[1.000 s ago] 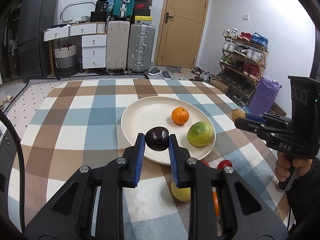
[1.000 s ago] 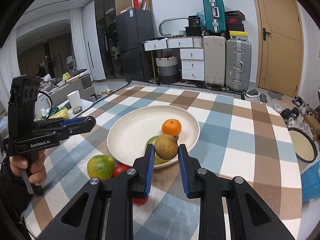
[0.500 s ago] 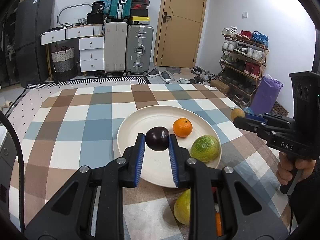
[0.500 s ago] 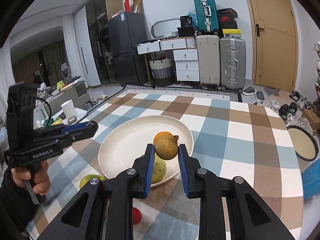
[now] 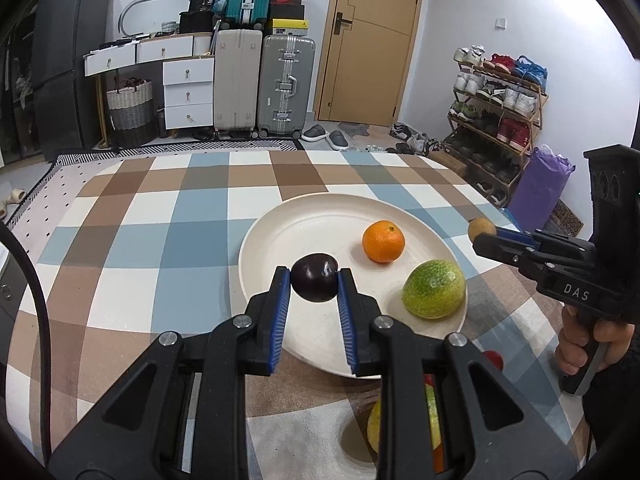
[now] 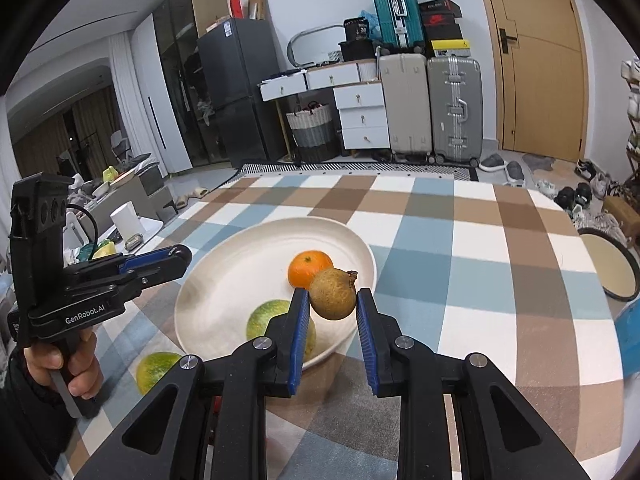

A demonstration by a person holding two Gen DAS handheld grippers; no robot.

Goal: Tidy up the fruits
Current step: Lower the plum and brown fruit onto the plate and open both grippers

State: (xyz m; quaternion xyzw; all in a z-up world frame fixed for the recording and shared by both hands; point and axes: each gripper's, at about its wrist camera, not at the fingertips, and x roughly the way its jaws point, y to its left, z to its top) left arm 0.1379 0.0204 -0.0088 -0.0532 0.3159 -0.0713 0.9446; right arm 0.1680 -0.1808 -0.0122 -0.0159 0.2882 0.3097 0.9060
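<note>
While both jaws stay clamped, left gripper point(image 5: 314, 282) holds dark plum point(image 5: 314, 277) over plate point(image 5: 280, 232), nearer than right gripper point(image 6: 333, 306) with brown fruit point(image 6: 333, 294).

Under the left gripper point(image 5: 314, 284) we see only slivers of a yellow-green fruit point(image 5: 374, 424) and a red fruit point(image 5: 493, 360), kind unclear. The right gripper point(image 6: 333, 307) covers part of the green fruit point(image 6: 266, 318) on the plate point(image 6: 224, 280).
</note>
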